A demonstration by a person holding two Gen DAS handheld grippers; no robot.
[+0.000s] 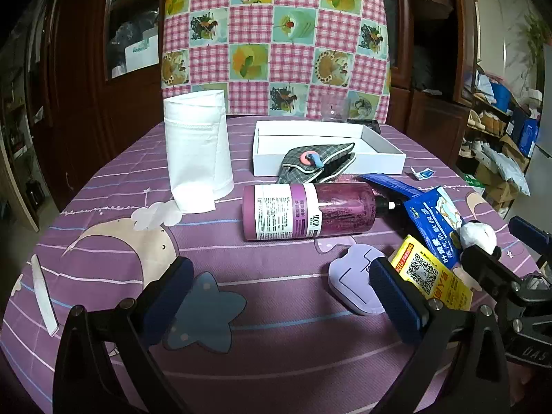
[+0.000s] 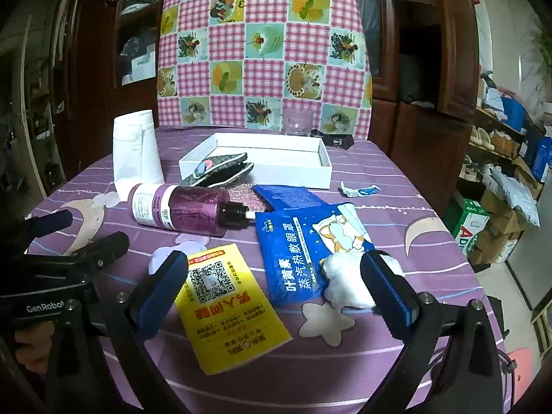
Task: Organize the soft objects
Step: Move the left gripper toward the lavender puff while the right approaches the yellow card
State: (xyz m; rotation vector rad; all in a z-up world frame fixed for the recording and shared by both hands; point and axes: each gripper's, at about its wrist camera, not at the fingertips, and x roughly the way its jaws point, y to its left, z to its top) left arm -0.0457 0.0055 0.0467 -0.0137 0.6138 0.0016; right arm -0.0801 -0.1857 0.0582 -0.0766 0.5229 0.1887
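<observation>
Near the front right corner of the purple-clothed table (image 1: 276, 362), a small white plush toy (image 2: 345, 281) lies on the lower edge of a blue eye-mask packet (image 2: 303, 241). The right gripper (image 2: 276, 296) hovers low over this spot with its jaws wide apart; the right-hand finger (image 2: 390, 289) sits in front of the plush, whether touching it I cannot tell, while the left-hand finger reaches the near left corner of a yellow packet (image 2: 227, 310) lying flat just beside the blue one. The left gripper (image 1: 281, 296) also stands with jaws apart and nothing between them, over bare cloth toward the front edge, its right finger in front of a lilac plastic piece (image 1: 352, 286). Toward the middle of the table a purple pump bottle (image 1: 307, 210) lies on its side, nozzle pointing right. Behind it, a grey checked fabric pouch (image 1: 317, 165) drapes over the near wall of a shallow white box (image 1: 383, 145). Left of the box, a roll of white cloth (image 1: 196, 151) stands upright. At the far edge a pink patchwork cloth (image 1: 276, 41) hangs behind the table.
</observation>
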